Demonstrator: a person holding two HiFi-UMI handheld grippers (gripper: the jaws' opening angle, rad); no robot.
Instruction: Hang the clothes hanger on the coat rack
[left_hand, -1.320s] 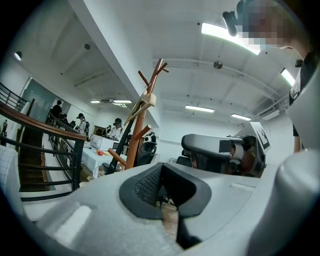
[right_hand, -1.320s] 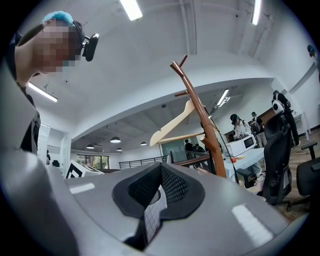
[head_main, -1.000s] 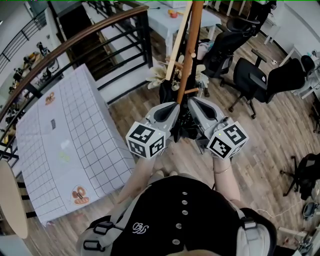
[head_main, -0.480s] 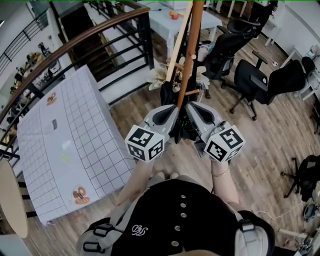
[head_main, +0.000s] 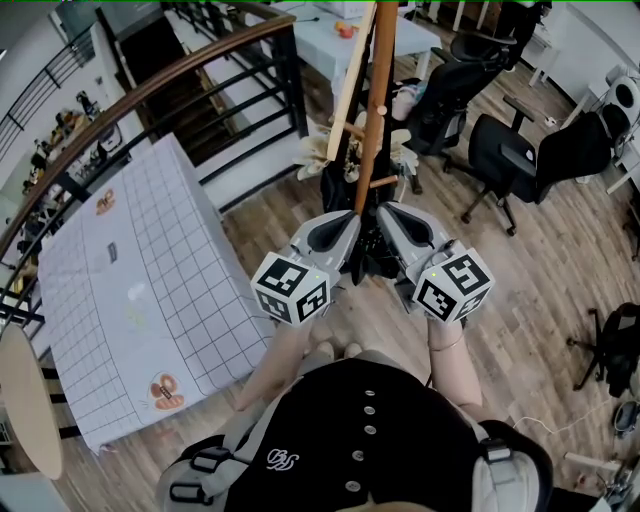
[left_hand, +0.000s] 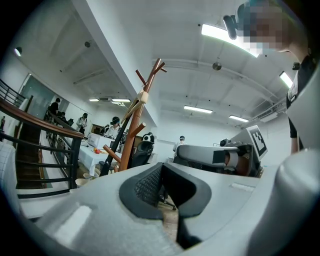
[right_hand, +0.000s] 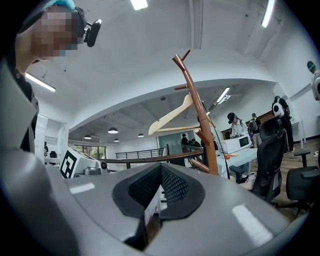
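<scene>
Fig.: L gripper (left_hand: 167, 194) & R gripper (right_hand: 159, 194), both jaws shut, empty. Clothes hanger (right_hand: 172, 119) hangs on coat rack (right_hand: 202, 131), ahead of & above jaws, well apart. Hanging step looks done; next: back away w/o bumping rack.

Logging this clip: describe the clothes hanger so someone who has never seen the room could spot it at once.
Find the tall reddish-brown wooden coat rack standing mid-room ahead of the person. High on its pole hangs the pale, light-wood clothes hanger. It is the only pale, curved, wide piece there; the rack's own pegs are short, straight and reddish-brown.
</scene>
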